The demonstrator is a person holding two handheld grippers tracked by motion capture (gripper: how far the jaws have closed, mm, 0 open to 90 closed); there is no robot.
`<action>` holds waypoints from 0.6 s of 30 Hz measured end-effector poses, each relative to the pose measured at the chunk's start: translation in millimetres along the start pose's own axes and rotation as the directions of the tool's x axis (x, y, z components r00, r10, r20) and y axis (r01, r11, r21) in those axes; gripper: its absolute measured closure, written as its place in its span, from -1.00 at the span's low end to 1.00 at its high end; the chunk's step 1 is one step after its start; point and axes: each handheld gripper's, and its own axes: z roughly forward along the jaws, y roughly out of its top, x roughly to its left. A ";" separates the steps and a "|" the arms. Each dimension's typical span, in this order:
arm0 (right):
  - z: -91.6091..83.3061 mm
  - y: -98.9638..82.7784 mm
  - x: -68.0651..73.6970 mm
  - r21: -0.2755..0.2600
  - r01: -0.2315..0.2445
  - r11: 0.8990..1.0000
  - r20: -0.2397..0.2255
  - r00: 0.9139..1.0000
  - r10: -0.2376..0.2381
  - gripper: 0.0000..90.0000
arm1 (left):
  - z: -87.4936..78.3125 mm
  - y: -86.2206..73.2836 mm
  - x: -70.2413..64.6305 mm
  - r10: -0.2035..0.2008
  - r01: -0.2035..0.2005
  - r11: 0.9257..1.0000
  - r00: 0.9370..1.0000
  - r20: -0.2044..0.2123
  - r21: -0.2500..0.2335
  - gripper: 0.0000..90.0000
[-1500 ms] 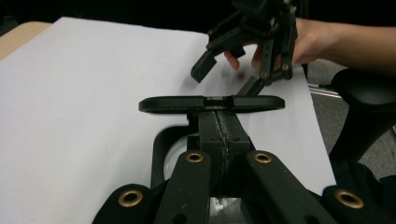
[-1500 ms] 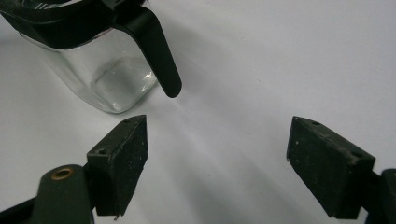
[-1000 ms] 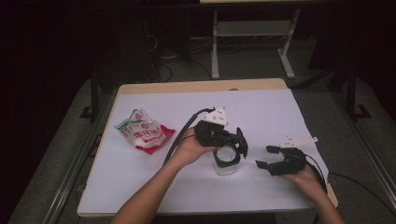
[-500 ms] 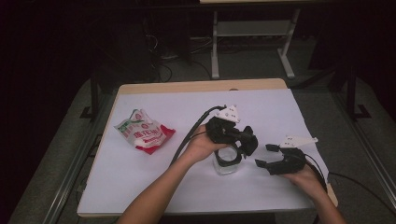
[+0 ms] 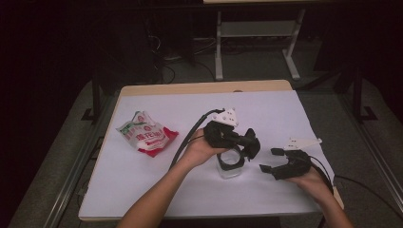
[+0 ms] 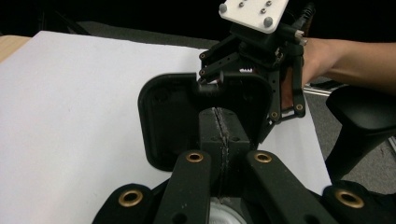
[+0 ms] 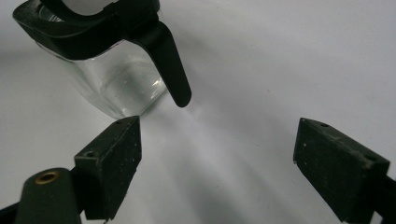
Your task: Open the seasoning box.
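A clear square jar (image 5: 230, 164) with a black rim stands on the white table cover; the right gripper view shows it (image 7: 116, 79) with a black latch tab (image 7: 170, 65) hanging from the rim. My left gripper (image 5: 251, 145) hovers over the jar, jaws shut. Its closed tips (image 6: 217, 116) sit in front of the raised black lid (image 6: 163, 126), which faces them flat. My right gripper (image 5: 269, 160) rests low to the jar's right. Its jaws have just been opening and stand open (image 7: 215, 135) over bare cover, with nothing between them.
A red, white and green snack bag (image 5: 147, 135) lies on the left of the white-covered table (image 5: 266, 109). A metal frame (image 5: 256, 42) stands on the floor beyond the far edge. The left gripper's cable (image 5: 190, 137) trails left along the forearm.
My left gripper has shifted right across the jar's top, and the black lid now stands up in front of it. The right hand has stayed in place.
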 end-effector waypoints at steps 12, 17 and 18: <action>1.0 0.1 1.5 0.001 0.002 1.000 0.003 1.000 -0.002 -0.65 | -35.0 -21.0 -1.8 -0.052 0.052 0.999 0.998 -0.047 -0.005 0.96; 2.1 -1.2 4.1 0.010 0.014 1.000 0.014 1.000 -0.015 -0.66 | -49.5 -34.1 -4.9 -0.072 0.072 0.997 0.994 -0.077 -0.009 0.94; 0.4 -2.0 4.9 0.011 0.011 1.000 0.011 1.000 -0.011 -0.66 | -51.9 -36.9 -5.5 -0.077 0.076 0.997 0.994 -0.084 -0.009 0.93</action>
